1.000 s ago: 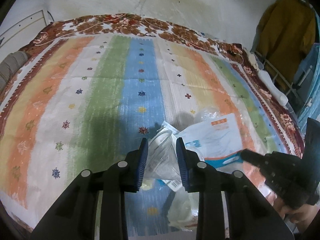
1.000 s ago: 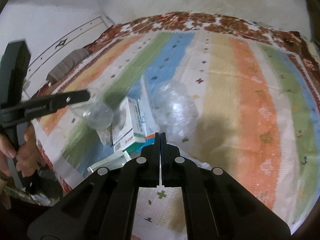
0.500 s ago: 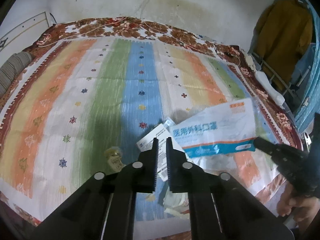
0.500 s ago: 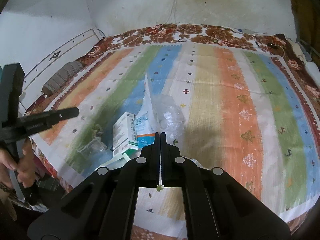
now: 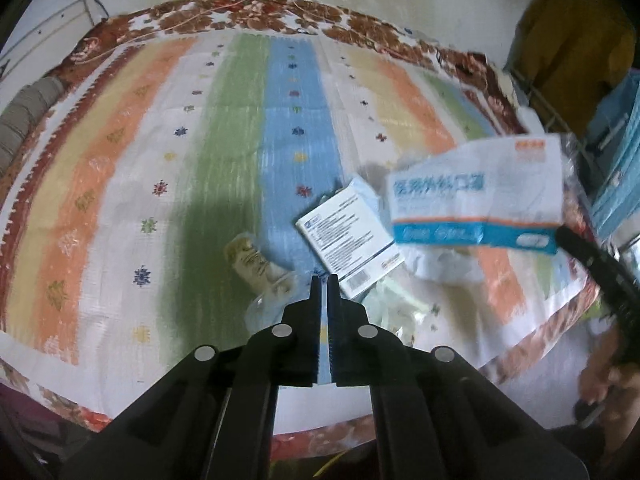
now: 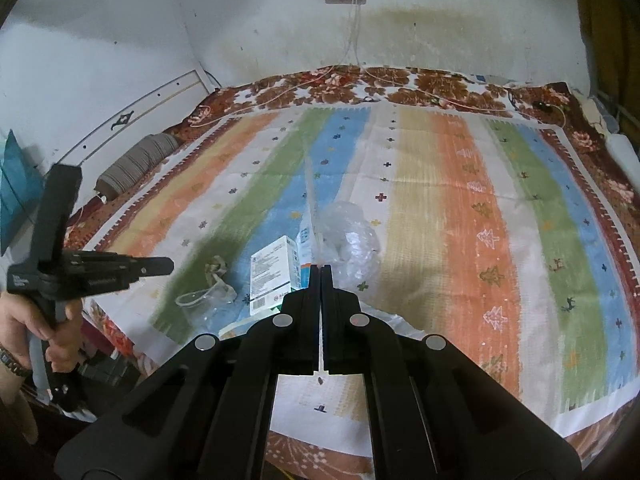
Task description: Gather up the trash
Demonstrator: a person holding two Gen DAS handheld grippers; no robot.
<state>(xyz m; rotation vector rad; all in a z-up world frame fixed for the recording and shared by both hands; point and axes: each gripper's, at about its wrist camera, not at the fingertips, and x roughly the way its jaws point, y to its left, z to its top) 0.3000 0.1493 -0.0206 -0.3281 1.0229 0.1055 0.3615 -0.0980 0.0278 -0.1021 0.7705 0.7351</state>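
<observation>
Left wrist view: my left gripper (image 5: 323, 278) has its jaws together on nothing, above the striped blanket (image 5: 224, 168). Just ahead lie a vial (image 5: 252, 262), a box (image 5: 352, 248) and crumpled plastic (image 5: 444, 266). My right gripper (image 6: 321, 267) is clamped on the edge of a white-and-blue bag (image 5: 476, 204), lifted off the bed. Right wrist view: clear wrap (image 6: 352, 240) sits beside the bag, a grey roll (image 6: 136, 164) far left.
</observation>
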